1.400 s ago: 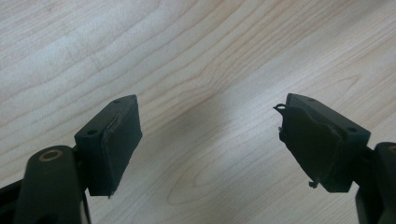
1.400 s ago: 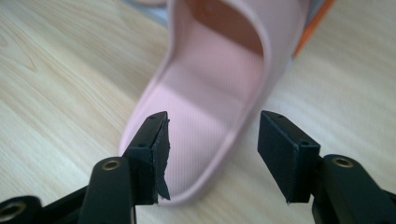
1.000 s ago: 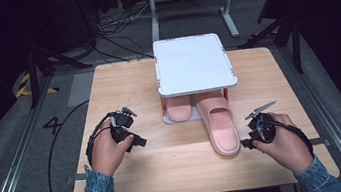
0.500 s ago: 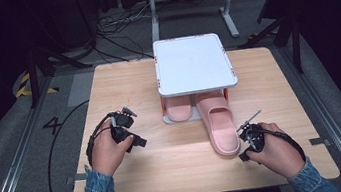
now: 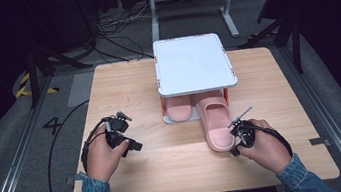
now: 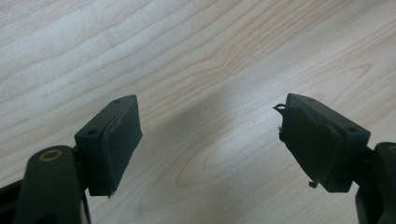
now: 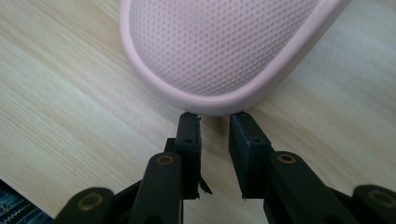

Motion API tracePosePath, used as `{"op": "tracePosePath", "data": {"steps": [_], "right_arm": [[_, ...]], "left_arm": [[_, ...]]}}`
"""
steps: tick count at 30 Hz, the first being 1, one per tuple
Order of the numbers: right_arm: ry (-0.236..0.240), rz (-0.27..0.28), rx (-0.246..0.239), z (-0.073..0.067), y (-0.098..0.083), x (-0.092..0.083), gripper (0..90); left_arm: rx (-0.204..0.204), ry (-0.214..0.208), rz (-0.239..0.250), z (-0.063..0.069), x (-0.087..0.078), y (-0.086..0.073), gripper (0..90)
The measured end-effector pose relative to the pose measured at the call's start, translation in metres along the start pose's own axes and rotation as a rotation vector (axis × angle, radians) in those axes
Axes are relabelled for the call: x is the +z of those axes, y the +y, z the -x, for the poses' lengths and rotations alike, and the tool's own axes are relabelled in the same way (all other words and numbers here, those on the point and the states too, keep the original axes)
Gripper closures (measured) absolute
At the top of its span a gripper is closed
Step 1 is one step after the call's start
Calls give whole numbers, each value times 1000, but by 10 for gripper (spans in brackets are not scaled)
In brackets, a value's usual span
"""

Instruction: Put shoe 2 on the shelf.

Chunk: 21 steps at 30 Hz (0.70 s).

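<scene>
Pink slipper (image 5: 217,124) lay flat on the desk (image 5: 122,92), sole down. Its dotted heel end faced the person; its toe sat under the white rack (image 5: 193,65).

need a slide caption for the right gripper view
Right claw, its jaws narrowed to a small gap, meets the heel rim of a pink slipper on the wooden table.

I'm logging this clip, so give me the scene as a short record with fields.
Table: wooden table
Rack: white shelf
Slippers: one pink slipper under the shelf; other slipper sticking out toward the person
Left hand-held gripper: open over bare wood
Right hand-held gripper: jaws have just been closing, tips at the slipper's heel rim, narrow gap, not gripping
</scene>
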State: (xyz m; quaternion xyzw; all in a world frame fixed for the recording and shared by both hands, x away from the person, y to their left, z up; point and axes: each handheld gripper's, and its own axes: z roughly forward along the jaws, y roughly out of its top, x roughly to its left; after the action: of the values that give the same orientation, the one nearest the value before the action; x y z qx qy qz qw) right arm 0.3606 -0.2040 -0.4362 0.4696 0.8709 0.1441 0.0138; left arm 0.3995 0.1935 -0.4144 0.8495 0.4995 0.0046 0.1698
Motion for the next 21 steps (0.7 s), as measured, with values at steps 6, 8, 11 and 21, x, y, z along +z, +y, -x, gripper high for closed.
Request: {"op": "tracePosePath", "data": {"steps": [6, 8, 11, 21], "right_arm": [[-4, 51, -21, -1, 17, 2, 763], [-2, 69, -26, -1, 22, 2, 761], [-6, 88, -26, 0, 30, 4, 764], [-30, 134, -9, 14, 53, 9, 769]], "left_arm": [[-43, 6, 2, -5, -4, -15, 209], [-55, 12, 3, -8, -6, -21, 209], [-75, 18, 3, -11, -9, -29, 209], [-114, 30, 4, -18, -13, -48, 209]]}}
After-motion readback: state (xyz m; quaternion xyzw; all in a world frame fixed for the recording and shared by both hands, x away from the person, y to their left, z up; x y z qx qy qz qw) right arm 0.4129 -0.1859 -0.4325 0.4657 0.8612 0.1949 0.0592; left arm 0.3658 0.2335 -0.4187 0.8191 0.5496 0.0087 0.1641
